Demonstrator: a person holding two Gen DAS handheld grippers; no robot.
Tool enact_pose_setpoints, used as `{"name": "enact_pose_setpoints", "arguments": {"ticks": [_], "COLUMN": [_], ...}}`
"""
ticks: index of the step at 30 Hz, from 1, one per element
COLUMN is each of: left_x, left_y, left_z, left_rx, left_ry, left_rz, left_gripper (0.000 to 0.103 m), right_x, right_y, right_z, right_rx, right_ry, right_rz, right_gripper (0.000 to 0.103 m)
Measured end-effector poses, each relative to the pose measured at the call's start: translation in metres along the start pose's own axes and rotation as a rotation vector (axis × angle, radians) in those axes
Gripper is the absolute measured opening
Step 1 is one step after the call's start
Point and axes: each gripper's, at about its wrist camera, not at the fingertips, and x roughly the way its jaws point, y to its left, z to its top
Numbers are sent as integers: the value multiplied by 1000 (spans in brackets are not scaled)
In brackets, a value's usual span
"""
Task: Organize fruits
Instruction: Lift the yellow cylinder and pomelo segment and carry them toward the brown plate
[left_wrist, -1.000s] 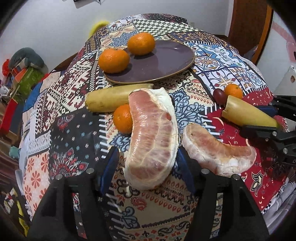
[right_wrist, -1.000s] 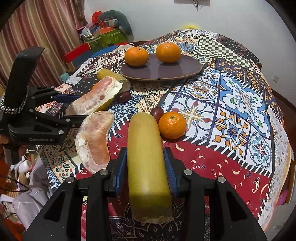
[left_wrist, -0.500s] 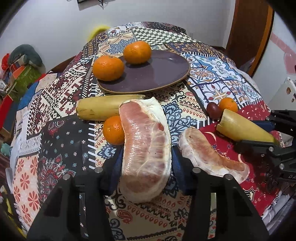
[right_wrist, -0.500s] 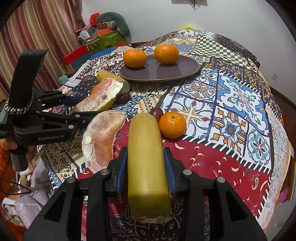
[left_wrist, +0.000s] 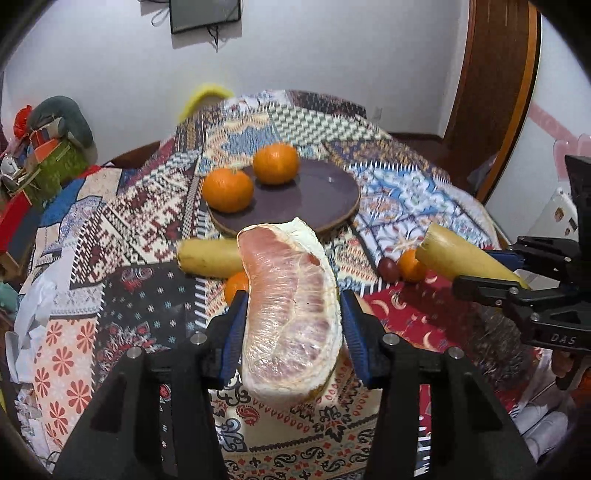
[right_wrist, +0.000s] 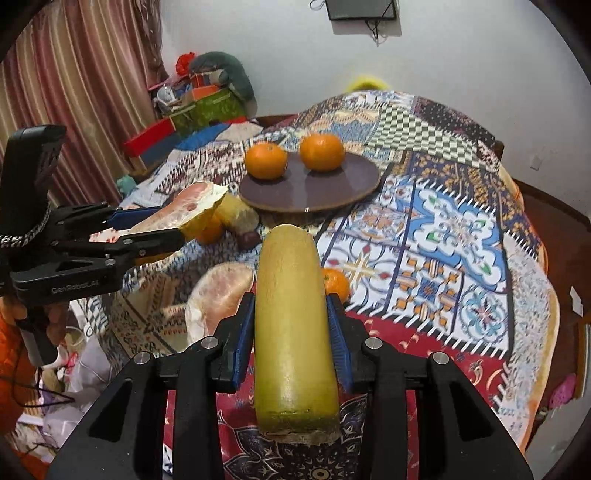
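Note:
My left gripper (left_wrist: 291, 317) is shut on a peeled pomelo wedge (left_wrist: 290, 317) and holds it above the table; it also shows in the right wrist view (right_wrist: 188, 210). My right gripper (right_wrist: 291, 325) is shut on a yellow-green cut stalk (right_wrist: 293, 332), lifted off the cloth, also seen in the left wrist view (left_wrist: 469, 258). A dark purple plate (left_wrist: 317, 199) lies further back with two oranges (left_wrist: 227, 188) (left_wrist: 275, 162) on it. A second pomelo wedge (right_wrist: 221, 291) lies on the table.
A second yellow stalk (left_wrist: 208, 256), a loose orange (left_wrist: 236, 284), another orange (left_wrist: 408, 264) and a dark plum (left_wrist: 388, 267) lie on the patchwork cloth (left_wrist: 147, 295). Boxes and clutter (right_wrist: 199, 107) stand beyond the table's left side.
Both grippers have risen with their loads. The pomelo wedge and the yellow stalk have come off the table and now sit higher, nearer the plate.

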Motion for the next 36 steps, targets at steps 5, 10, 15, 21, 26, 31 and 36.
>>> {"name": "enact_pose_setpoints", "arguments": {"ticks": [5, 10, 15, 21, 26, 31, 36], "left_x": [-12, -17, -18, -10, 2, 19, 38], "left_y": [-1, 2, 7, 17, 23, 27, 29], "left_z": [13, 28, 42, 59, 73, 85, 94], "left_rx": [-9, -23, -43, -69, -81, -83, -88], "left_ry": [-52, -96, -131, -156, -166, -165, -153], "left_rz": [-5, -10, -16, -16, -20, -20, -25], "left_gripper": [49, 49, 49, 49, 49, 49, 49], "right_x": [-8, -15, -16, -9, -1, 11, 26], "right_y": [-6, -9, -13, -21, -27, -34, -41], "right_z": [14, 29, 46, 65, 77, 91, 102], "right_rx": [6, 5, 2, 13, 24, 34, 44], "right_ry": [-47, -96, -134, -168, -184, -190, -188], "right_rz": [-14, -31, -40, -42, -45, -43, -42], "right_gripper": [34, 34, 34, 34, 34, 34, 34]}}
